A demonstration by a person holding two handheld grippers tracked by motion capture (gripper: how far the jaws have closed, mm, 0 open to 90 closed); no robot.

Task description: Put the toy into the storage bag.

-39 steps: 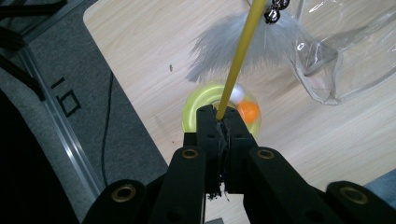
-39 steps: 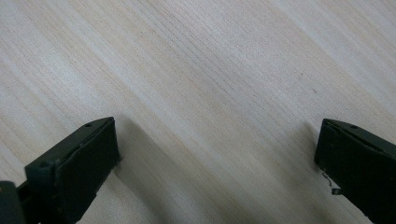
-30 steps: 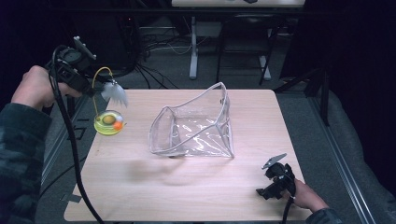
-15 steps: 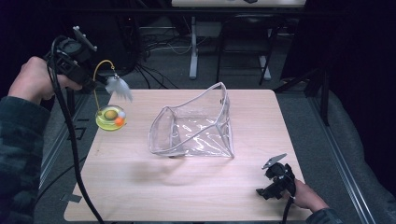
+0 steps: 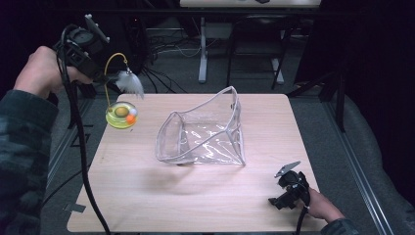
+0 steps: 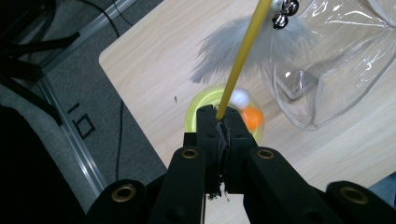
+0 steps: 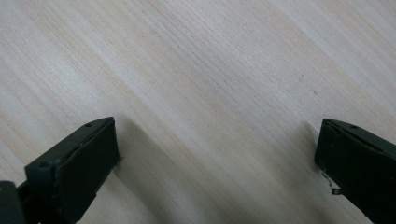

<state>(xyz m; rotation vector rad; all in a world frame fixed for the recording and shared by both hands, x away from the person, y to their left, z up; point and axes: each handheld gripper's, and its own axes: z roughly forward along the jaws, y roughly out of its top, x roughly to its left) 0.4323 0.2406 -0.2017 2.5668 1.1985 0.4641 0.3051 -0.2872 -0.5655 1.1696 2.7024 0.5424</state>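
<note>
A cat toy hangs over the table's far left corner: a yellow-green dish [image 5: 121, 115] with an orange ball [image 5: 130, 119] and pale balls, a curved yellow stem [image 5: 108, 73] and a white feather [image 5: 129, 82]. My left gripper [image 5: 100, 76] is shut on the stem. In the left gripper view its jaws [image 6: 223, 116] pinch the stem [image 6: 243, 56] just above the dish [image 6: 198, 105]; the feather [image 6: 252, 42] and small bells [image 6: 282, 11] dangle beyond. My right gripper [image 5: 286, 188] rests at the front right, its jaws [image 7: 217, 154] wide open over bare wood.
A clear plastic bag [image 5: 205, 132] stands open in the middle of the wooden table [image 5: 195, 196], its mouth toward the left; its edge [image 6: 327, 70] lies close to the toy. Dark floor, cables and table legs lie beyond the far edge.
My left hand has risen and drawn back toward the far left, carrying the toy with it; the feather has swung. The right hand has stayed put.
</note>
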